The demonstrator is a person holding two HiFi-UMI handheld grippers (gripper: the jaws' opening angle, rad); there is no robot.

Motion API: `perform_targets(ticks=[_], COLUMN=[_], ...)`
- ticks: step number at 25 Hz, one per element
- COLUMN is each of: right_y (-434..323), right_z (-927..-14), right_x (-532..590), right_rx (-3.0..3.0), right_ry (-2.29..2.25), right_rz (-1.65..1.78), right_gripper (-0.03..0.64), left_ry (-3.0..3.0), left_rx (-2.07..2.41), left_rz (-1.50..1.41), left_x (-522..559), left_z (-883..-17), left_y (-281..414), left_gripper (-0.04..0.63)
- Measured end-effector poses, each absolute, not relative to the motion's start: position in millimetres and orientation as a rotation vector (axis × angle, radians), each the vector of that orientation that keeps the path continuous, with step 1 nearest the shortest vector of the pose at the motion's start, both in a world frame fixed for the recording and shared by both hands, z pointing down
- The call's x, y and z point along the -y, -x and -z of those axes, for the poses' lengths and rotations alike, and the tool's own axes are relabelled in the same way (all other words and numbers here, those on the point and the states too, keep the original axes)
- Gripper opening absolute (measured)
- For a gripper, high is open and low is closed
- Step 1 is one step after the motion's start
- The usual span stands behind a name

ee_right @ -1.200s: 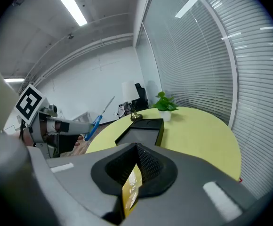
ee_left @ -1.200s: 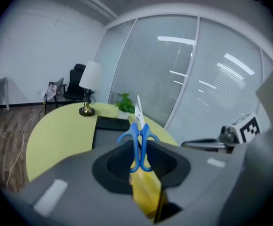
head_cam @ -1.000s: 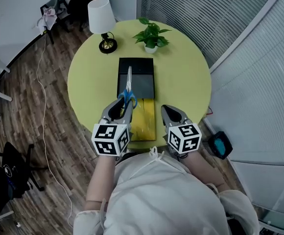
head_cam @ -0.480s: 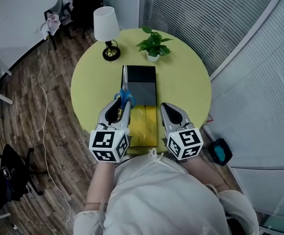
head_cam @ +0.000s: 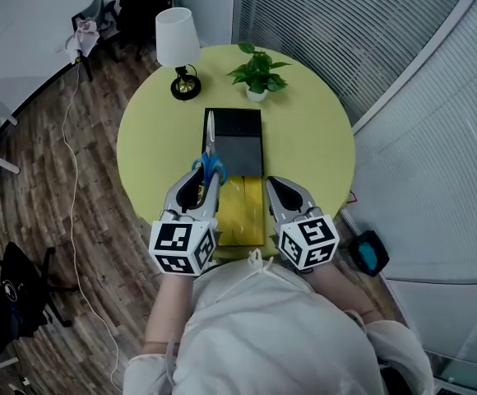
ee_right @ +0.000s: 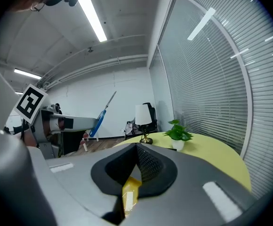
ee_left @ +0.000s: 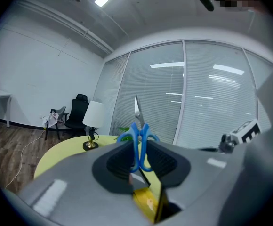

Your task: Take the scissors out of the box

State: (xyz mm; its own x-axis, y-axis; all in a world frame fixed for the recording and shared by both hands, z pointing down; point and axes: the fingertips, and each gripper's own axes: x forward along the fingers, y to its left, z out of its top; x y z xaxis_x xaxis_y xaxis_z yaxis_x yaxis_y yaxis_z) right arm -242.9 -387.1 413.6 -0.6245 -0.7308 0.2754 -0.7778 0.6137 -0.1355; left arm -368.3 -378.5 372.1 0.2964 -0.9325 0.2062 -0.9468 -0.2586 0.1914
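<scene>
Scissors (head_cam: 210, 138) out of box (head_cam: 243, 138), set-down pending

Clamped by the blue handles between the pads of the left tongs (head_cam: 209, 176), blades pointing up and away. Held in the air over the left edge of the box, touching neither its dark inside nor the yellow part (head_cam: 245, 211) at its near end. Seen from the left gripper view against the window blinds, well above the box. Nothing else visible inside the box. No load in the right tongs (head_cam: 270, 183): pressed together, hanging above the near right side of the box. Judged from that: lifting-out done, or as good as done. Probably left: carrying the scissors sideways off the box, laying them on the bench (head_cam: 312, 146) beside the box, then letting go. Worth minding a pinch on the thin handle loops alone, with the long blades free to swing.
</scene>
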Motion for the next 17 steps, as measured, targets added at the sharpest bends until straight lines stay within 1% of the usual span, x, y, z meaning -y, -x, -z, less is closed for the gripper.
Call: perform_targets(ticks=[17], right_y=[244.4], right_z=[-421.9], right_x=[391.8], right_rx=[2.619], right_ry=[-1.269], right_rz=[-0.336], right_gripper=[-0.001], left_ry=[-2.277], left_rx=[1.701], left_rz=[-0.105], left_x=[377.7], left_z=[-386.2], left_y=[366.0], left_gripper=[0.092])
